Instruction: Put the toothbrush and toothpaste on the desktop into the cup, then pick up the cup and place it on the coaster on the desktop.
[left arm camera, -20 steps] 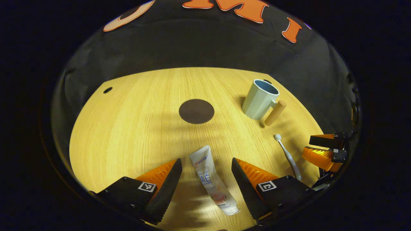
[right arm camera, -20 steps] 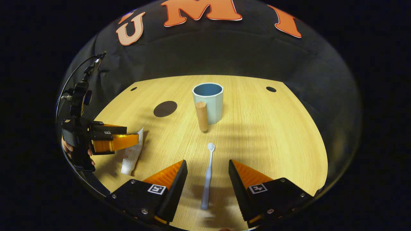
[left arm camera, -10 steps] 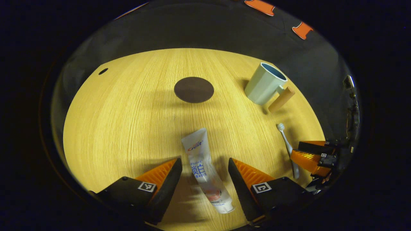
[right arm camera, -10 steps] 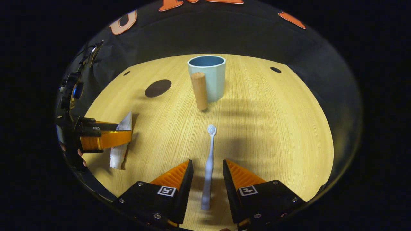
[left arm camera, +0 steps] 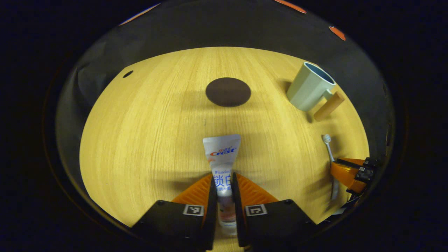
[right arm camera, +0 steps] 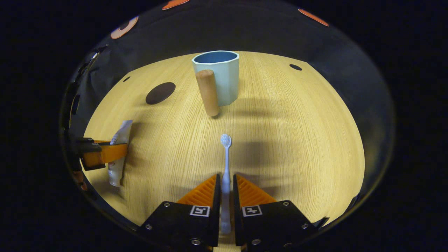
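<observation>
Right gripper view: cup (right arm camera: 220, 78) far centre on table (right arm camera: 297, 140); coaster (right arm camera: 160, 93) to its left; toothbrush (right arm camera: 226, 164) lies near, before cup; toothpaste (right arm camera: 119, 147) at left edge.

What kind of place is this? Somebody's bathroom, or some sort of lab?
Probably a staged test booth, not a real bathroom: a bare wooden desktop backed by black cloth, with just a toothbrush, a toothpaste tube, a cup and a round dark coaster laid out.
</observation>
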